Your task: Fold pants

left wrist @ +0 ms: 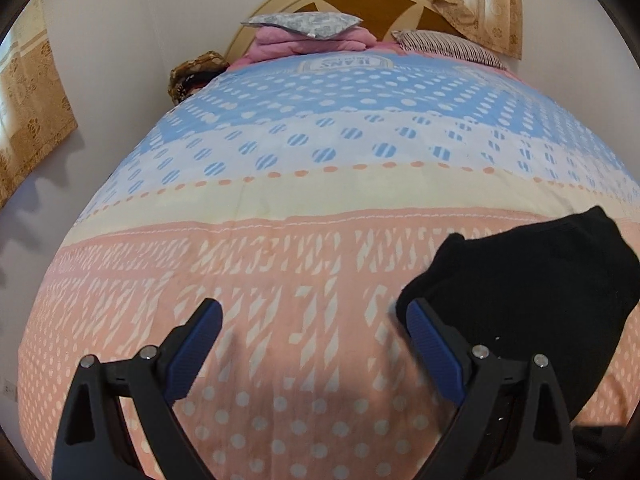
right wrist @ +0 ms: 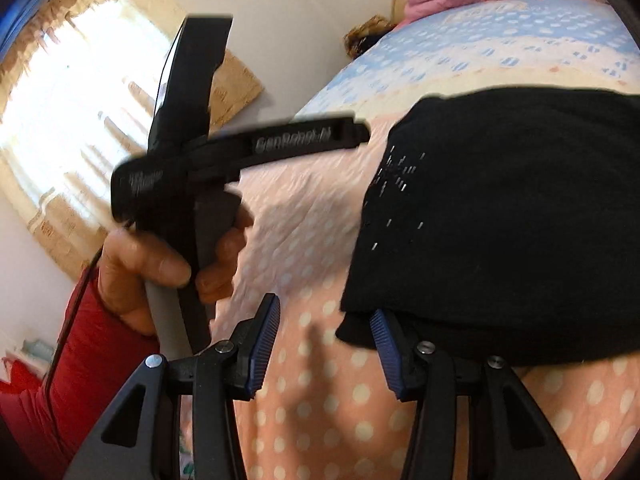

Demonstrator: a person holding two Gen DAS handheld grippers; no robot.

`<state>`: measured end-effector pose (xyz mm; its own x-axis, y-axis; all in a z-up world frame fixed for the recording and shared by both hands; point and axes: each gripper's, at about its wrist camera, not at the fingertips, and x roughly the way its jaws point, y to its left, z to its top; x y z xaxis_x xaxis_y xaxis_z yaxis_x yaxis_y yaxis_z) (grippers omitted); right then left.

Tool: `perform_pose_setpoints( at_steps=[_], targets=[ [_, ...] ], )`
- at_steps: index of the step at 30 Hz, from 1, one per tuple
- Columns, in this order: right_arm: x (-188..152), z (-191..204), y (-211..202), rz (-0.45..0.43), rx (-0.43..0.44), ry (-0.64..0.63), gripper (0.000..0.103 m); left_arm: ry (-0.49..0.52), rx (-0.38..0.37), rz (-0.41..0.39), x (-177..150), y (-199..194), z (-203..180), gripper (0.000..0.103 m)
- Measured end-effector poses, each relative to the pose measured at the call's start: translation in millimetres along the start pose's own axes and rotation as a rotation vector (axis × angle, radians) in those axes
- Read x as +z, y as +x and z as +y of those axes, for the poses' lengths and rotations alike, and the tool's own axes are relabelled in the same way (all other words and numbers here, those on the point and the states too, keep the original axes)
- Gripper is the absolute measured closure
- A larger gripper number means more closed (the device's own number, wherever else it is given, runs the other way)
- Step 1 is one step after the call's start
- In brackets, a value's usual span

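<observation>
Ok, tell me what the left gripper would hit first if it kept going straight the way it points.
Probably the bedspread: the left gripper stands open over bare quilt, with the black pants off to its right.

The black pants (left wrist: 536,280) lie folded into a compact, thick bundle on the near part of the bed, over the pink dotted band of the cover, toward its right side. The fabric is dark, soft and matte, with small pale flecks of lint (right wrist: 396,184) scattered on its left part. Its rounded left edge shows stacked layers, the lowest sticking out slightly.
</observation>
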<state>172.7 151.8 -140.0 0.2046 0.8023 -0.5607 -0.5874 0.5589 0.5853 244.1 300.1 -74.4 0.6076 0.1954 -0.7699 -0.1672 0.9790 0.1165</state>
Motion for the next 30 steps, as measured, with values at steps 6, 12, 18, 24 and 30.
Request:
perform_pose_setpoints(
  at_steps=[6, 12, 18, 24, 30],
  targets=[
    [10.4, -2.9, 9.9, -0.009, 0.018, 0.038, 0.098, -0.028, -0.007, -0.018, 12.7, -5.2, 12.2, 0.007],
    [-3.5, -9.4, -5.5, 0.104, 0.1, -0.008, 0.098, -0.035, -0.038, 0.032, 10.0, 11.7, -1.3, 0.007],
    [-11.2, 1.3, -23.0, 0.154, 0.013, -0.091, 0.098, 0.084, 0.263, 0.031, 3.0, 44.5, -30.9, 0.01],
    [-26.5, -17.3, -45.2, 0.142, 0.01, -0.048, 0.098, 0.044, 0.304, 0.046, 4.7, 52.6, -22.2, 0.012],
    [-39.6, -11.2, -79.4, 0.206, -0.03, -0.109, 0.098, 0.002, 0.297, 0.049, 8.6, 31.9, -7.8, 0.012]
  ],
)
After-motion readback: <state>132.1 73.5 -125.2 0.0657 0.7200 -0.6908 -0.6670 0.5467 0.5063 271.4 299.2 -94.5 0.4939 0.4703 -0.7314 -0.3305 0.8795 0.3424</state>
